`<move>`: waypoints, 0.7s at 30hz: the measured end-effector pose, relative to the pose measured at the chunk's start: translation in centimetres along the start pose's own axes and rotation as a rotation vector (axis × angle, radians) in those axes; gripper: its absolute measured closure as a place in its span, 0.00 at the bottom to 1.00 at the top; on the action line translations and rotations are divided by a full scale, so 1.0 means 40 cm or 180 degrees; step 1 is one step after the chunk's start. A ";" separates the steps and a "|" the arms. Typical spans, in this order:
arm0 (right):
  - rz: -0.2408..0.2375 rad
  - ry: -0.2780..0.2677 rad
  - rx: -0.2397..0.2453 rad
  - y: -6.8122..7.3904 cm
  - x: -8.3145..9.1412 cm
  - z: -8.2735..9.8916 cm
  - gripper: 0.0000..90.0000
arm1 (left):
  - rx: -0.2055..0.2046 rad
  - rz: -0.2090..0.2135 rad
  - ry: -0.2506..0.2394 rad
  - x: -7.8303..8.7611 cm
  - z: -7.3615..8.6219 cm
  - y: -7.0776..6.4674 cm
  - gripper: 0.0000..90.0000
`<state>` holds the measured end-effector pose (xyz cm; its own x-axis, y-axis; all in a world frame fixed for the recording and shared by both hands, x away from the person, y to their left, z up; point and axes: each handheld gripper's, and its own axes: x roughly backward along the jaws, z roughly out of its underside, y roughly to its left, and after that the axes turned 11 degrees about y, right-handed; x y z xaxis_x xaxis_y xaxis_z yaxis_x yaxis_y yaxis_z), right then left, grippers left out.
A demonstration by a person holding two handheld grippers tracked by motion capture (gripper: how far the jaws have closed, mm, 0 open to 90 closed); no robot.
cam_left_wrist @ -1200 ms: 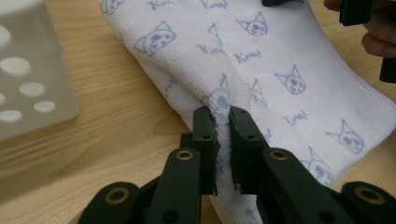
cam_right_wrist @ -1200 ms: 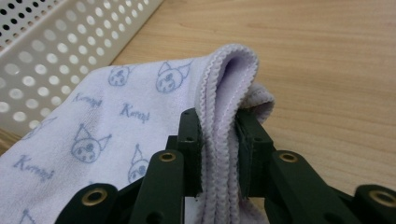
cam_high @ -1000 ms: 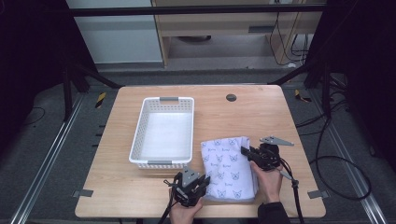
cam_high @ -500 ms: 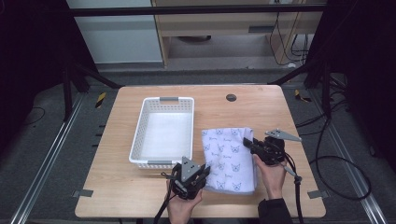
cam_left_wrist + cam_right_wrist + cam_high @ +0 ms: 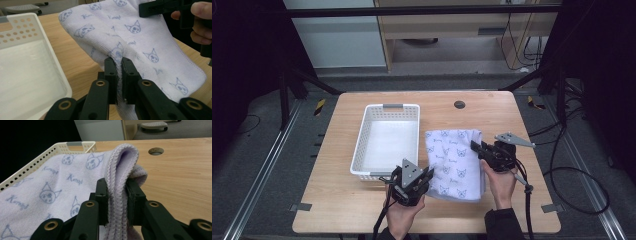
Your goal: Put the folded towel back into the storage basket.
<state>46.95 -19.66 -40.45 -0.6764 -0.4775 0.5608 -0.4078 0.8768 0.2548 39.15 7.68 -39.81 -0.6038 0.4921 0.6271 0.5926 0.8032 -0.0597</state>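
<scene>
Both grippers have carried the towel (image 5: pixel 455 162) slightly farther from the person, beside the basket (image 5: pixel 387 142).
Left gripper (image 5: pixel 119 62) and right gripper (image 5: pixel 117 186) each pinch towel edges, hands low.

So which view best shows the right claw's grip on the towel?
The right gripper view: the right claw pinches the folded towel edge up close. The high view shows the claw small at the towel's right side; the left gripper view catches just its tip.

Lab: dark frame rails (image 5: pixel 422 10), floor cables (image 5: pixel 572 165), bare wooden table (image 5: pixel 337 210).
</scene>
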 end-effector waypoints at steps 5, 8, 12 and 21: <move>0.0008 -0.0020 0.0053 0.012 0.002 -0.010 0.83 | -0.0004 -0.0012 -0.0020 0.003 -0.007 0.007 0.93; 0.0016 -0.0048 0.0071 0.016 0.006 -0.021 0.83 | -0.0024 -0.0029 -0.0040 0.011 -0.018 0.012 0.94; 0.0026 -0.0096 0.0108 0.025 0.013 -0.036 0.83 | -0.0060 -0.0056 -0.0065 0.020 -0.030 0.017 0.94; 0.0026 -0.0201 0.0162 0.053 0.016 -0.073 0.83 | -0.0059 -0.0104 -0.0162 0.054 -0.060 0.047 0.94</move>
<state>47.45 -17.93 -37.27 -0.7165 -0.4744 0.5114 -0.4317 0.8774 0.2091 40.22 9.46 -36.71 -0.6490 0.4824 0.5883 0.5816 0.8131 -0.0252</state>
